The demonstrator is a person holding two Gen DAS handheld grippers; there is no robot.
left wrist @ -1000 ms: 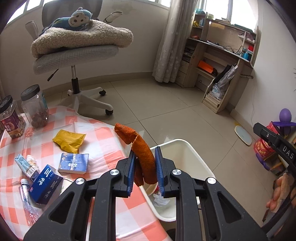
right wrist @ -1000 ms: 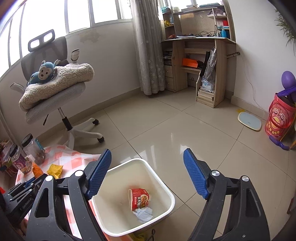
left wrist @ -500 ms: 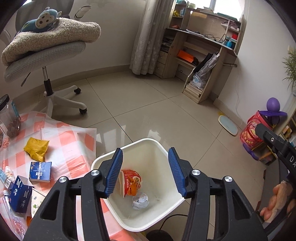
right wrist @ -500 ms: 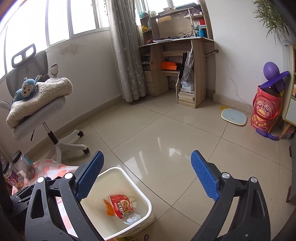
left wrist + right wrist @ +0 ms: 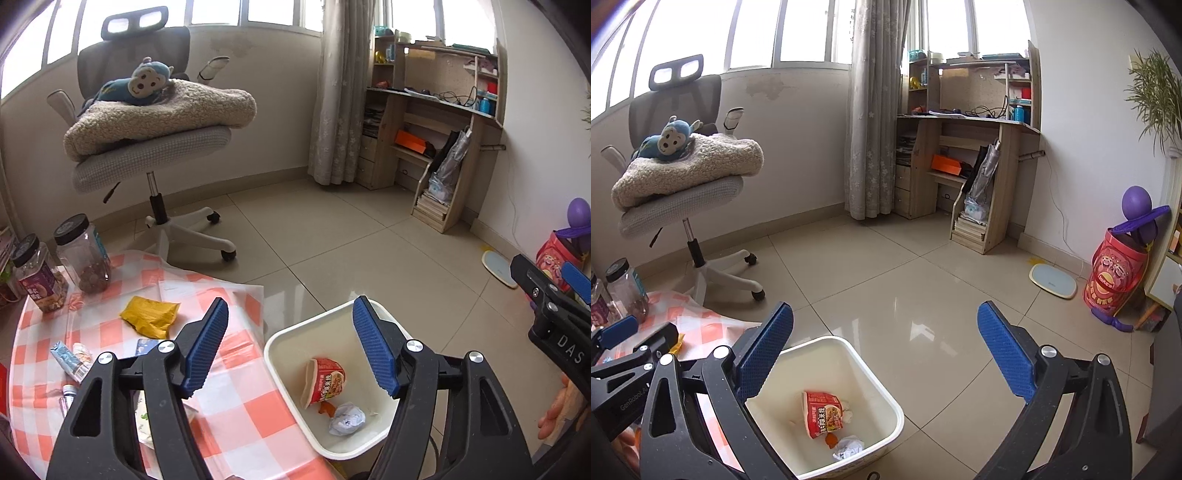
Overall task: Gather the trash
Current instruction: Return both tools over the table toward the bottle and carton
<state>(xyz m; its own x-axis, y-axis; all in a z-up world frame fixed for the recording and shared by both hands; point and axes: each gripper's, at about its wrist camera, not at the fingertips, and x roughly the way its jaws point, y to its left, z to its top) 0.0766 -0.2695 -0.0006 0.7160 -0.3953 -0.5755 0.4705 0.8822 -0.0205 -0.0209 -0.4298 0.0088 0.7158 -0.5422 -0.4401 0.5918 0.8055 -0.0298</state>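
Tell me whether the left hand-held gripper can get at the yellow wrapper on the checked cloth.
Probably yes: the left hand-held gripper, empty and opening, is near the yellow wrapper, with nothing lying between.

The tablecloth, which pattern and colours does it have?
The tablecloth has orange-and-white checks, best in the left wrist view.

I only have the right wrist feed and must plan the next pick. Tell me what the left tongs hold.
Observer: Nothing. The left tongs are opening, with nothing between them.
Operator: Report any trash on the table.
Observer: A crumpled yellow wrapper lies on the orange-and-white checked tablecloth, just beyond the left tongs' left finger.
Operator: Name what lies beside it.
Observer: A small blue-and-white tube lies on the cloth, nearer the camera and to the left of the wrapper.
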